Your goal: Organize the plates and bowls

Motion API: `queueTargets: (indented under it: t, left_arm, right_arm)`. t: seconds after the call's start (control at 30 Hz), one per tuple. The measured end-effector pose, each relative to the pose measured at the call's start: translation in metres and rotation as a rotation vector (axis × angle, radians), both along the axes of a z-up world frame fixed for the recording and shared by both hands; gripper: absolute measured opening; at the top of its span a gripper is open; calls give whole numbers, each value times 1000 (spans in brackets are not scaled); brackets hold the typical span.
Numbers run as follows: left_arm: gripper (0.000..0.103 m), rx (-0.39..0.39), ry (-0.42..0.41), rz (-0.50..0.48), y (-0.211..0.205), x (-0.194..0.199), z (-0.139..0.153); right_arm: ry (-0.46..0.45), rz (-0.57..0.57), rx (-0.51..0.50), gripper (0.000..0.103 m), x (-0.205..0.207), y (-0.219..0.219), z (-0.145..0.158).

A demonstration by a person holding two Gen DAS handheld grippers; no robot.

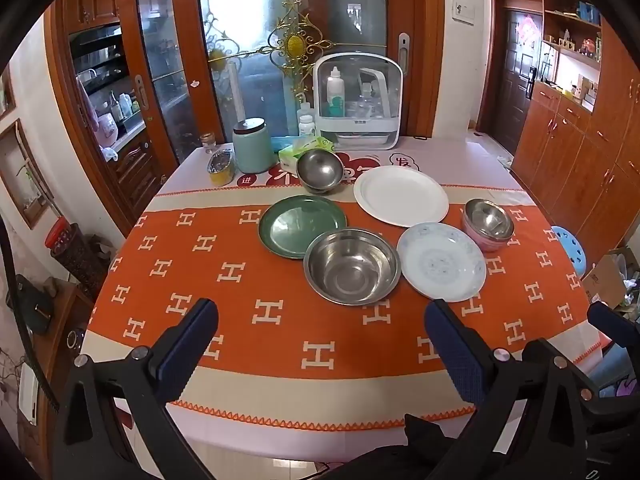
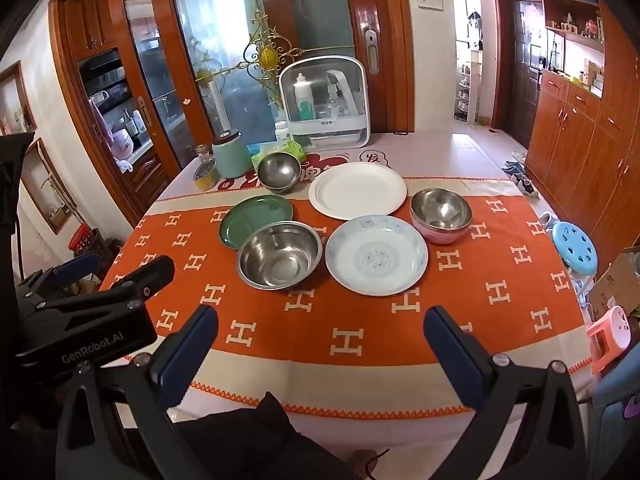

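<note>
On the orange cloth lie a green plate [image 1: 302, 225] [image 2: 256, 215], a white plate [image 1: 401, 195] [image 2: 357, 189] and a pale blue patterned plate [image 1: 441, 261] [image 2: 376, 254]. A large steel bowl [image 1: 352, 266] [image 2: 280, 255] overlaps the green plate's near rim. A small steel bowl [image 1: 320, 169] [image 2: 279, 171] stands at the back. Another steel bowl sits inside a pink bowl [image 1: 489, 223] [image 2: 441, 216] on the right. My left gripper [image 1: 320, 326] and my right gripper [image 2: 320, 330] both hang open and empty over the table's near edge, well short of the dishes.
At the back stand a mint canister [image 1: 251, 146], a yellow tub [image 1: 221, 168], a tissue pack [image 1: 306, 147] and a white bottle rack [image 1: 357, 102]. A blue stool [image 2: 575, 247] and a pink stool [image 2: 608, 336] stand to the right of the table. The left gripper's body [image 2: 92, 312] shows at the right wrist view's left.
</note>
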State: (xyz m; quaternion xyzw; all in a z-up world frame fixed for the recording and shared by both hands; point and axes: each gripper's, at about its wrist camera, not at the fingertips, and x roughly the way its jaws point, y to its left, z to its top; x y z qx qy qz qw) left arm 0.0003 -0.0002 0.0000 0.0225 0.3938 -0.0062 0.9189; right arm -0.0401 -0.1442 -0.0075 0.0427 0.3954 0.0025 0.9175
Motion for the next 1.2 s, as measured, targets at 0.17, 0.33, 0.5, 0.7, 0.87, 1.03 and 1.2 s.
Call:
queueTargets:
  t: [0.17, 0.33, 0.5, 0.7, 0.87, 1.03, 1.2]
  left_arm:
    - [102, -1, -3, -3, -1, 0, 0]
    - [102, 2, -6, -7, -1, -3, -1]
    - [102, -4, -3, -12, -1, -2, -3]
    - [102, -11, 10, -24, -2, 6, -4]
    - [102, -15, 18, -30, -2, 7, -5]
    - [102, -23, 19, -45, 2, 7, -6]
    - [102, -30, 14, -65, 10, 9, -6]
  right_arm:
    - [0, -1, 0, 103, 1, 0, 0]
    - [4, -1, 0, 103, 3, 0, 1]
    - [5, -7, -3, 103, 6, 0, 4]
    - [9, -19, -6, 103, 3, -4, -4]
    - [19, -30, -7, 103, 7, -1, 0]
    - [18, -44, -14, 103, 5, 4, 2]
    - [13, -66, -19, 103, 5, 11, 1]
